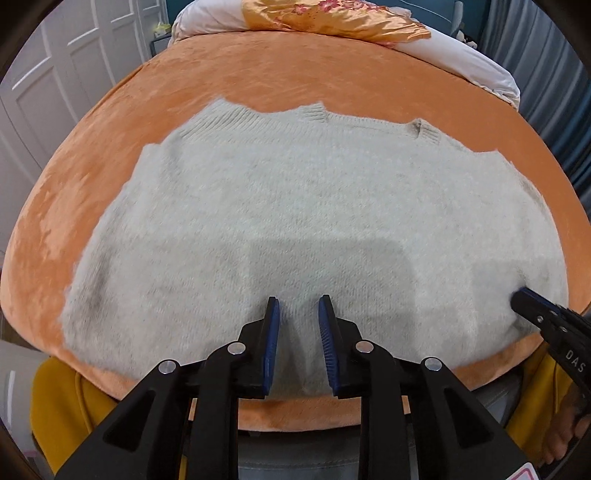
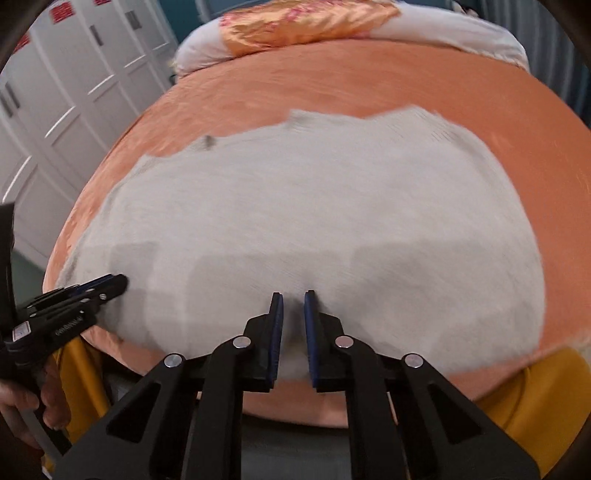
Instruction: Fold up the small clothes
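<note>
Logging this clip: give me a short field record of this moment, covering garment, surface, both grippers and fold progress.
garment: pale grey knit sweater, spread flat, neckline at the far side
surface: orange plush bed cover
left gripper: open, over the near hem, holding nothing
right gripper: jaws slightly apart over the near hem, no cloth visibly pinched
fold progress: no body fold visible yet
background: white quilt with orange satin cloth at the far end

A bed covered in plush orange fabric carried everything. A pale grey knitted sweater lay spread flat across its near half, ribbed edges toward the far side. At the far end rested a white pillow with a shiny orange flowered cloth draped over it.
</note>
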### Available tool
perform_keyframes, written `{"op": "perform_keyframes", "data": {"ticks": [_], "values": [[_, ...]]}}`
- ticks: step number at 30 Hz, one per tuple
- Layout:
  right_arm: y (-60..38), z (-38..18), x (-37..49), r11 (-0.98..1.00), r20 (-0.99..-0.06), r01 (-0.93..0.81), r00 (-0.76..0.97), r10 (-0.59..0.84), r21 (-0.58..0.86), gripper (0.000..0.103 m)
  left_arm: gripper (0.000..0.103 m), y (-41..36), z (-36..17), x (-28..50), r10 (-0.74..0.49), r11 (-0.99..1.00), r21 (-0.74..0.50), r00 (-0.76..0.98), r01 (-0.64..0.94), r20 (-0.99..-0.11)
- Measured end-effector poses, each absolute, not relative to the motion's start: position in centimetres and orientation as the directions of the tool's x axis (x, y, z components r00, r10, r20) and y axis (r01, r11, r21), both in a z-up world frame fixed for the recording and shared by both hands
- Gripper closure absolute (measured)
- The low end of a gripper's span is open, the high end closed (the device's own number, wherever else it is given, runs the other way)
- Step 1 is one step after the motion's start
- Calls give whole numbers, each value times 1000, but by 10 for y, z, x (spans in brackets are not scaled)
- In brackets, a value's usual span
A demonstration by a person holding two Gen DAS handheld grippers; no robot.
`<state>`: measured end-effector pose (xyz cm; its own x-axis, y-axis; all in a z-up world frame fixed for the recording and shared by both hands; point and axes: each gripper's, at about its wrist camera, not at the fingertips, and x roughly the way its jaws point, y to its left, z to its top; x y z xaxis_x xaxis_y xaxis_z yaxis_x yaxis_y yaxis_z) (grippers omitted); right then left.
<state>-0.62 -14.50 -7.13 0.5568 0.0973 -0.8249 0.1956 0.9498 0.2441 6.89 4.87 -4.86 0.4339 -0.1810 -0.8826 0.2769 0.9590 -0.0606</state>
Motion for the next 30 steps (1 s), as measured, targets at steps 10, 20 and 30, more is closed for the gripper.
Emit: {"op": "perform_keyframes", "data": {"ticks": [10, 20, 30], "values": [[-125, -38, 4, 960, -811, 154, 575, 106, 235, 89, 80, 44, -52, 65, -158, 963, -37, 446, 268, -881], [-93, -79, 33, 986, -907, 98, 412, 82, 133, 89, 80, 49, -55, 67, -183, 960, -63, 443, 273, -878], [-74, -18, 79, 984, -865, 17, 479, 149, 179, 87, 79, 83, -41, 67, -223, 968, -149, 422, 202, -879]]}}
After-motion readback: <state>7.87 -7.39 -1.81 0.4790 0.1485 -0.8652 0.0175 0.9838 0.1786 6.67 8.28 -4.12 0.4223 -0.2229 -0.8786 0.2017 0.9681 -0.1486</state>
